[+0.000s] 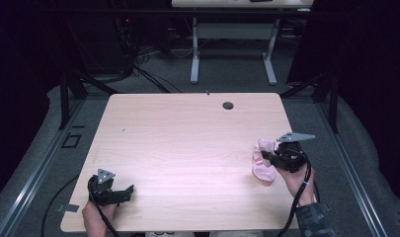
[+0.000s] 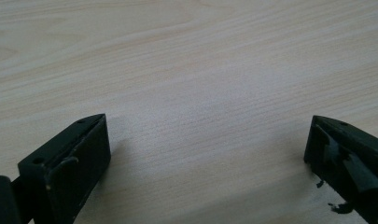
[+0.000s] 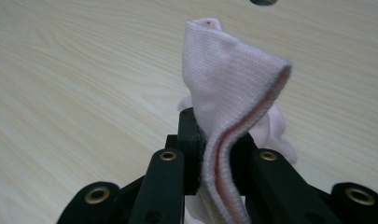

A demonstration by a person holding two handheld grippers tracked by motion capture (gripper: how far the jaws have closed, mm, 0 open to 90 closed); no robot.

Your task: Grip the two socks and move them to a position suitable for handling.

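Observation:
A pale pink knitted sock (image 1: 262, 160) hangs off the wooden table (image 1: 187, 138) near its right edge, pinched in my right gripper (image 1: 264, 157). In the right gripper view the sock (image 3: 228, 93) stands up in a fold between the black jaws, and my right gripper (image 3: 214, 140) is shut on it. My left gripper (image 1: 123, 192) rests low over the table's front left corner, held by a hand. In the left gripper view its fingers (image 2: 74, 158) stand wide apart over bare wood; my left gripper (image 2: 207, 149) is open with nothing between them.
A round cable hole (image 1: 228, 105) sits near the table's far edge. Black cables trail from both grippers off the front edge. Beyond the table stands another desk's white legs (image 1: 195, 54) on grey carpet, with dark frame posts at both sides.

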